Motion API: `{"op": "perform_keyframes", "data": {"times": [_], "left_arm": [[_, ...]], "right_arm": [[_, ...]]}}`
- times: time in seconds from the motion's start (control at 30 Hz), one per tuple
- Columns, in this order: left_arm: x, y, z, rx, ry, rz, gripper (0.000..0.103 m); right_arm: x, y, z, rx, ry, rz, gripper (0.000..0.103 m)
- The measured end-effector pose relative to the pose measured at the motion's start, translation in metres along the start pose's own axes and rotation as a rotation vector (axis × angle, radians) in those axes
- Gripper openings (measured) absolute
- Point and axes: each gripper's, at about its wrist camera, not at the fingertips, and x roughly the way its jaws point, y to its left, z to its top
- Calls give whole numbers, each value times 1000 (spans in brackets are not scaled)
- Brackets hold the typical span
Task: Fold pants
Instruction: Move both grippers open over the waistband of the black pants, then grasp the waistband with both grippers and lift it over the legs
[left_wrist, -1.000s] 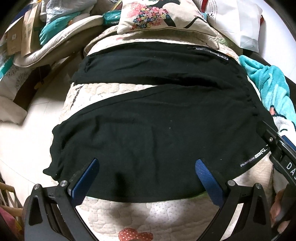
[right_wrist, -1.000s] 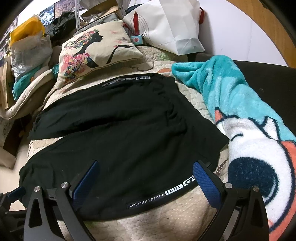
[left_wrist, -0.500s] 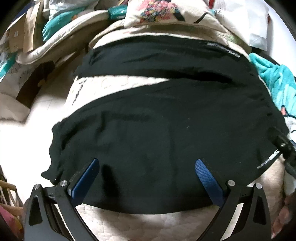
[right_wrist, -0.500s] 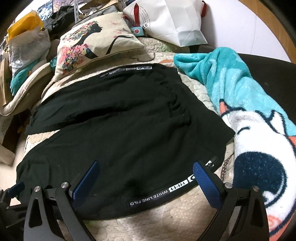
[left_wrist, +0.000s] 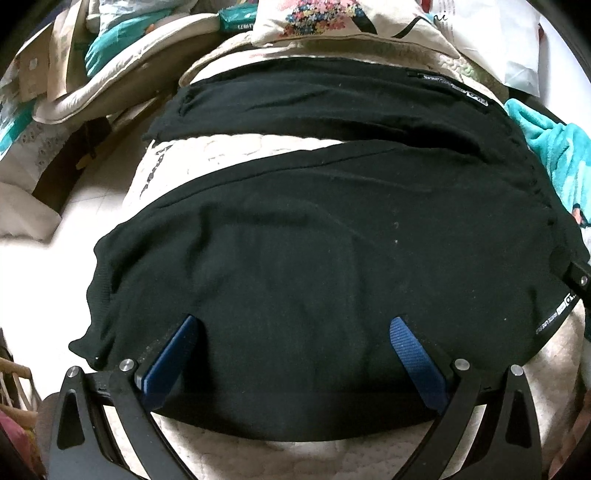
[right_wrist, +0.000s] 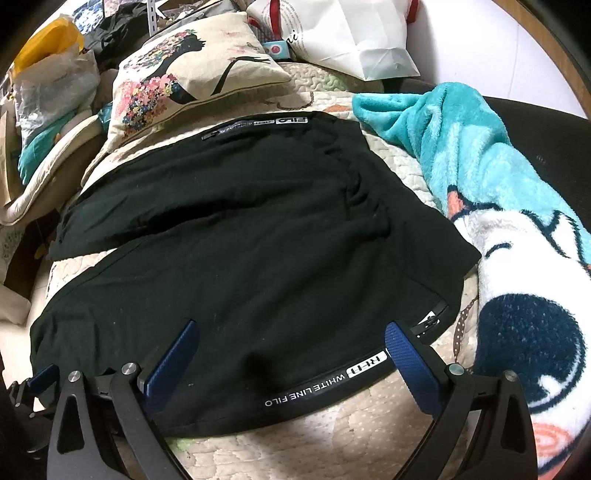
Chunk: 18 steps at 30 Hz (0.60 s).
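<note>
Both hand-held grippers hover with fingers spread wide over black pants (left_wrist: 314, 266) laid out on a quilted cream bedcover (right_wrist: 332, 435). Left gripper (left_wrist: 295, 354) sits above the near leg toward the cuff end, holding nothing; right gripper (right_wrist: 291, 354) sits above the same leg's waist end, its right pad beside the white-lettered side stripe (right_wrist: 325, 384), also holding nothing. The pants' long axis runs left to right across both views, with the gathered waistband (right_wrist: 369, 206) to the right and the two leg ends to the left, the legs splayed apart so bedcover shows between them. A floral cushion (right_wrist: 192, 66) lies beyond the far leg, a white bag (right_wrist: 354, 33) behind it, and a turquoise fleece blanket (right_wrist: 480, 162) lies just beside the waistband. The near leg's cuff hangs over the bed's edge; its underside is hidden. Clutter at far left is hard to make out.
</note>
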Motion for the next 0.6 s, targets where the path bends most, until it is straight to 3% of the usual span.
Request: {"op": "perform_keyframes", "data": {"times": [0.33,0.43,0.53,0.6], "left_arm": [[-3,-3,-7,52,-70,7,103],[-7,-2,-7,80,-49,6,103],[-23,2,-4,70,-69,-7,75],[-34,6,1,69,-91,-30,72]], "right_arm": [[-10,-1,-1,11,-20,34,102],[-10,-2,-2,22,-7,69,102],[-13,-3,-2,29,-10,104,102],[-20,-3,-1,25,-38,123,102]]}}
